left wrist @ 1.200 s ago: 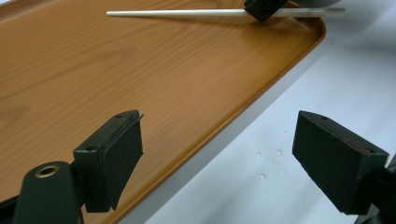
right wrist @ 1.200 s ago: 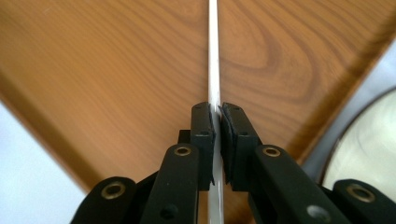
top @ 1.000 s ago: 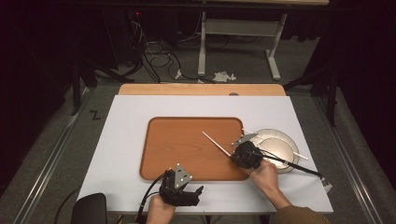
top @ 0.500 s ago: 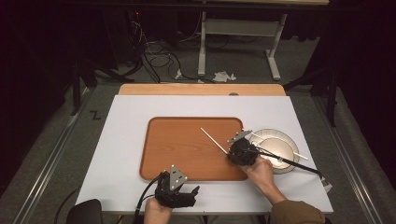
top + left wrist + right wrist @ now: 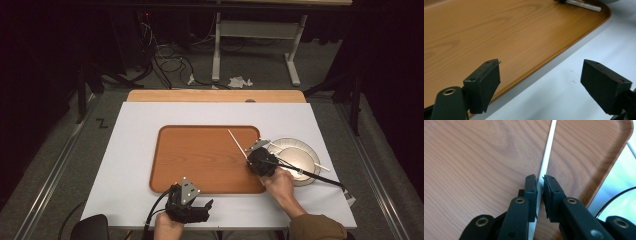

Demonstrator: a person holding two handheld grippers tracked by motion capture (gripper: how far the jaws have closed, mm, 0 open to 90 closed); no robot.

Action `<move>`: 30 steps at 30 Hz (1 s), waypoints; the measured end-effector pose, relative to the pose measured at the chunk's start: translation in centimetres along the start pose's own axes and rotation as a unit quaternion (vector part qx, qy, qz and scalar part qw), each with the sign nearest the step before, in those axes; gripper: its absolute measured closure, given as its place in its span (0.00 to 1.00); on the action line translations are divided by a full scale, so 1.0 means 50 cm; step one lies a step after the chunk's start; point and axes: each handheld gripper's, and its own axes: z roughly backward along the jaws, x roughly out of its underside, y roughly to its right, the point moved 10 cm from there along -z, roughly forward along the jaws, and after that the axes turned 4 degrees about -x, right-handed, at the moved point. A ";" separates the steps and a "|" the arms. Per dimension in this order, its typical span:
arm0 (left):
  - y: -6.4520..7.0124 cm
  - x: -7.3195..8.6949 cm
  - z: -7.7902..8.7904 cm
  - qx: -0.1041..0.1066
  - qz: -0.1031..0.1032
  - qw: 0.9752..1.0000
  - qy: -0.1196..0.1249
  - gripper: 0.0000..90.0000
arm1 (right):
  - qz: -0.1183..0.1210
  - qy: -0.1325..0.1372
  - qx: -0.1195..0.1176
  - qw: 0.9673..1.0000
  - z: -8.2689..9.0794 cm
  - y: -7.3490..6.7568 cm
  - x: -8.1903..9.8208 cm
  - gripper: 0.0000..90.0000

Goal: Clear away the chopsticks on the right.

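Observation:
A white chopstick (image 5: 237, 142) lies slanted over the right end of the wooden tray (image 5: 200, 155). My right gripper (image 5: 248, 153) points along it. In the right gripper view the chopstick (image 5: 547, 150) runs between the pads, which stand a hair apart after just opening a little; the right gripper (image 5: 540, 182) is barely open around it. My left gripper (image 5: 206, 210) rests at the table's front edge, just off the tray's near rim (image 5: 544, 66). The left gripper (image 5: 541, 82) is wide open with nothing between its pads. A second white chopstick (image 5: 300, 157) lies across the plate (image 5: 287, 142).
The round pale plate sits right of the tray on the white tabletop (image 5: 130, 165). The right gripper's black cable (image 5: 320, 176) trails over the plate toward the front right. A wooden board (image 5: 215, 96) edges the table's far side.
The right gripper and its chopstick have shifted slightly on the tray's right end. The left gripper has stayed at the front edge.

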 end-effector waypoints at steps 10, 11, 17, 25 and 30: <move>0.004 -0.001 -0.003 0.003 -0.003 1.000 -0.001 0.18 | -0.001 0.032 -0.023 0.999 0.030 -0.011 -0.009 0.79; 0.004 -0.001 -0.003 0.003 -0.004 1.000 -0.001 0.18 | 0.000 0.036 -0.030 0.999 0.034 -0.014 -0.010 0.78; 0.006 0.000 -0.005 0.006 -0.006 1.000 -0.004 0.18 | 0.010 0.058 -0.051 0.997 0.053 -0.022 -0.014 0.74; 0.013 -0.007 -0.012 0.016 -0.014 1.000 -0.004 0.18 | 0.018 0.070 -0.052 0.996 0.072 -0.027 -0.011 0.72; 0.019 -0.012 -0.019 0.024 -0.021 0.999 -0.004 0.18 | 0.015 0.084 -0.046 0.995 0.095 -0.021 -0.008 0.73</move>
